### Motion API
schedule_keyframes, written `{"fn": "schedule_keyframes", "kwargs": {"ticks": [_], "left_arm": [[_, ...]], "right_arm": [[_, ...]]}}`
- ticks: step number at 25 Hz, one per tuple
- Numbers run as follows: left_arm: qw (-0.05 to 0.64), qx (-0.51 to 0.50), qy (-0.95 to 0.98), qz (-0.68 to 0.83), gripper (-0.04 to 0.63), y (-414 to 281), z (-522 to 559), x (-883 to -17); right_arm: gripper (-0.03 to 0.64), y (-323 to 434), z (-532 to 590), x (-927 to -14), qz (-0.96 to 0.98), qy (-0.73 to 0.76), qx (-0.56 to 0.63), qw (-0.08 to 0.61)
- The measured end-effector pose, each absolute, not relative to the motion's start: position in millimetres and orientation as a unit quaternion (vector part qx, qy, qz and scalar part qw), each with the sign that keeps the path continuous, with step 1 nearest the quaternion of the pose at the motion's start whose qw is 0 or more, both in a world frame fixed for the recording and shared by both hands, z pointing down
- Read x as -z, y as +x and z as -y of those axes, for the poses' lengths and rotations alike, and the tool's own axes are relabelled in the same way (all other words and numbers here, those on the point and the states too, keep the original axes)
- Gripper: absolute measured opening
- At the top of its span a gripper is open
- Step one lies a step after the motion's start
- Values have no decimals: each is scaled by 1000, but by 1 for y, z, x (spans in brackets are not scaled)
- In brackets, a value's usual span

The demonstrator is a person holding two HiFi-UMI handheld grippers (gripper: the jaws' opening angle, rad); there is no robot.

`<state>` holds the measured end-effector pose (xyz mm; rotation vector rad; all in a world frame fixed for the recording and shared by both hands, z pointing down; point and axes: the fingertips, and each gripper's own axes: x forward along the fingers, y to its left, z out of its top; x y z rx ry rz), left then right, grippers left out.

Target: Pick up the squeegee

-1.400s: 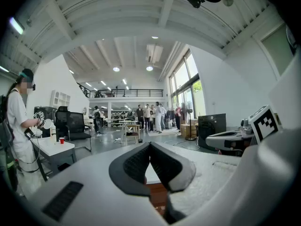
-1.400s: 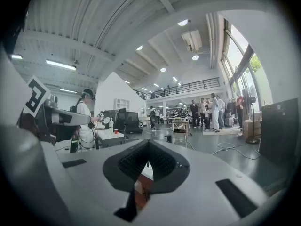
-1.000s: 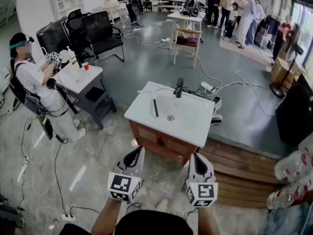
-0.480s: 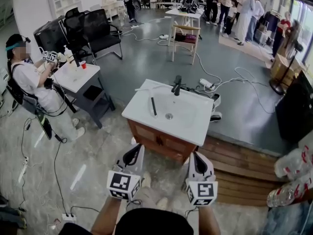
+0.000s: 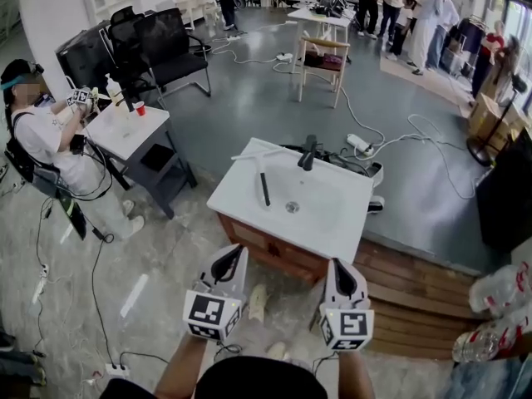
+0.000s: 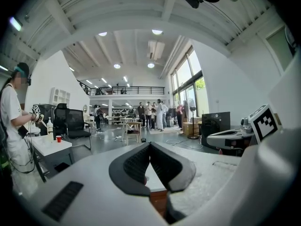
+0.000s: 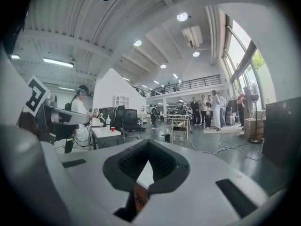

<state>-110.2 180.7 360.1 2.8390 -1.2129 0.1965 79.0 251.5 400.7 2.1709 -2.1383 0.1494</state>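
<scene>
The squeegee (image 5: 263,187), with a black handle and a pale blade at its far end, lies on the left part of the white sink top (image 5: 332,227). My left gripper (image 5: 235,257) and right gripper (image 5: 340,269) hang side by side in front of the sink cabinet, short of its near edge and well apart from the squeegee. Both are shut with nothing between the pads. In the left gripper view the left gripper (image 6: 149,147) shows its pads meeting at the tip. In the right gripper view the right gripper (image 7: 148,145) looks the same.
A black faucet (image 5: 309,151) stands at the sink's back edge. The wooden cabinet (image 5: 274,253) sits on a wooden platform (image 5: 407,299). A person (image 5: 46,144) with grippers stands at a white table (image 5: 125,133) to the left. Cables cross the floor; office chairs and several people are far back.
Both grippers have moved forward together toward the sink cabinet, which now sits nearer and lower in the head view. Their jaws stay shut.
</scene>
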Motion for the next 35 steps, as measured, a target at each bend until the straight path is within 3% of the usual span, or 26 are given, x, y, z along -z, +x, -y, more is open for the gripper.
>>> {"fn": "schedule_keyframes", "kwargs": {"ticks": [35], "left_arm": [[89, -105, 924, 357, 3, -54, 157, -415]], "right_arm": [[-3, 118, 78, -434, 680, 723, -94, 79]]}}
